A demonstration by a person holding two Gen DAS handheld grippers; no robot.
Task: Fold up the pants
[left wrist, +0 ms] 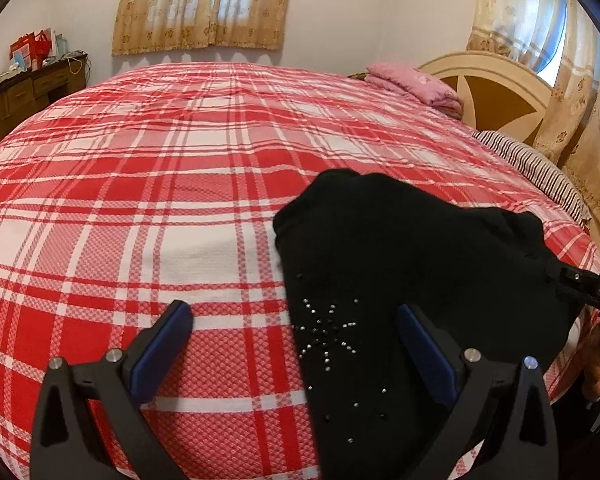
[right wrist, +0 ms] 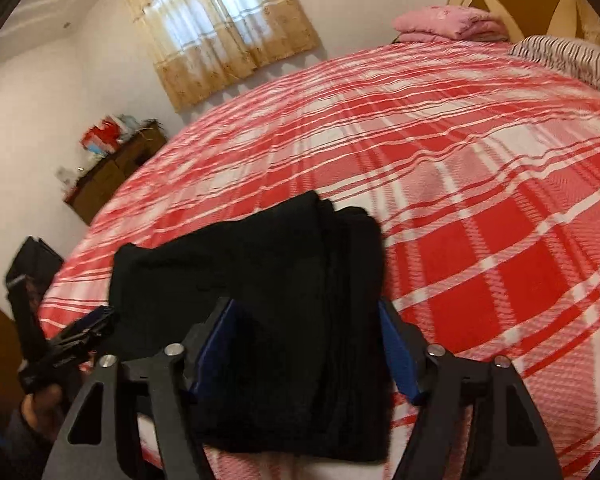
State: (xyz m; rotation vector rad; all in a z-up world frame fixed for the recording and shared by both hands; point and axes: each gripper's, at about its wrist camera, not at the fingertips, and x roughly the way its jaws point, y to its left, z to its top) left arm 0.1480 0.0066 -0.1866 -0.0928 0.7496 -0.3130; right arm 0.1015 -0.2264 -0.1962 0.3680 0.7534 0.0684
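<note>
Black pants (left wrist: 400, 280) with small rhinestone studs lie bunched and folded on the red plaid bed (left wrist: 180, 184), near its front edge. My left gripper (left wrist: 294, 314) is open; its left finger is over bare bedspread and its right finger is over the pants. My right gripper (right wrist: 306, 312) is open, its jaws straddling the folded pants (right wrist: 284, 300) without closing on them. The right gripper also shows at the pants' right edge in the left wrist view (left wrist: 588, 284). The left gripper shows at the lower left of the right wrist view (right wrist: 80, 332).
A folded pink blanket (left wrist: 416, 84) and a striped pillow (left wrist: 532, 168) lie by the wooden headboard (left wrist: 496, 88). A dark wooden dresser (left wrist: 24, 92) with clutter stands against the far left wall. Curtained windows (left wrist: 204, 4) are behind the bed.
</note>
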